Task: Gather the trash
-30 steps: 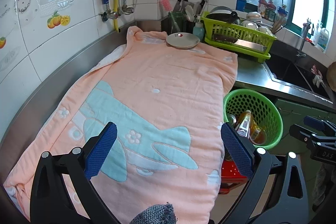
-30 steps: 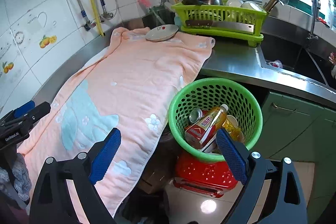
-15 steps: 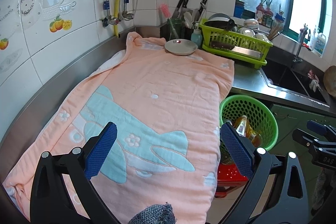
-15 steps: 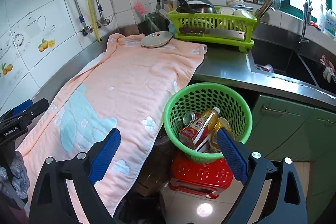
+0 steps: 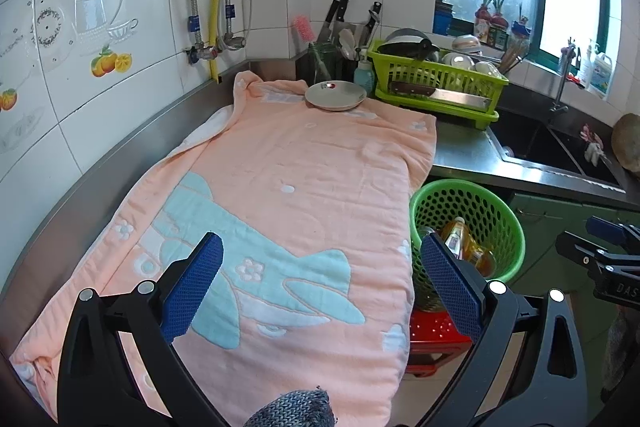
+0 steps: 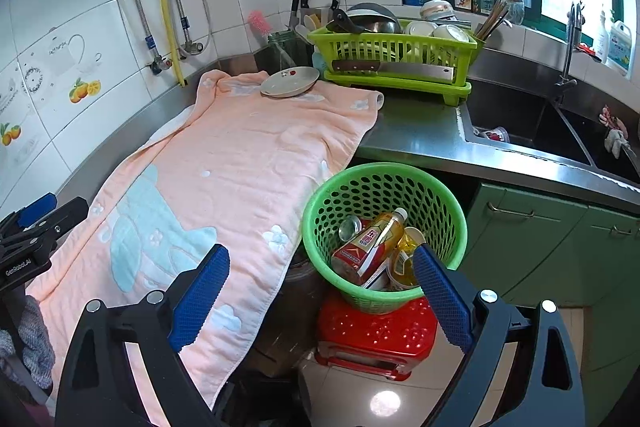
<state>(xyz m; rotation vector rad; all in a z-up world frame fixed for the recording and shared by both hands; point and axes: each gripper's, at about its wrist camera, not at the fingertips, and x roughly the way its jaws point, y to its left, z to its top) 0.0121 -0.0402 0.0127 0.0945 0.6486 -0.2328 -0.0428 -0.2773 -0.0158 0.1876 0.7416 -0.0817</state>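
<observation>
A green mesh basket (image 6: 444,199) stands on a red stool (image 6: 376,335) beside the counter; it also shows in the left wrist view (image 5: 500,219). In it lie a yellow drink bottle (image 6: 372,243), a can (image 6: 350,227) and a paper cup (image 6: 404,259). My left gripper (image 5: 320,283) is open and empty above the pink towel (image 5: 280,195). My right gripper (image 6: 320,291) is open and empty, hovering over the basket's near rim and the towel's edge (image 6: 240,187).
A white plate (image 5: 335,97) sits on the towel's far end. A green dish rack (image 6: 396,55) with a cleaver, knives and a brush stand behind. A steel sink (image 6: 532,123) lies right, green cabinets (image 6: 560,239) below.
Both grippers have pulled back and risen a little, so the counter and basket look farther away. Both stay open and empty.
</observation>
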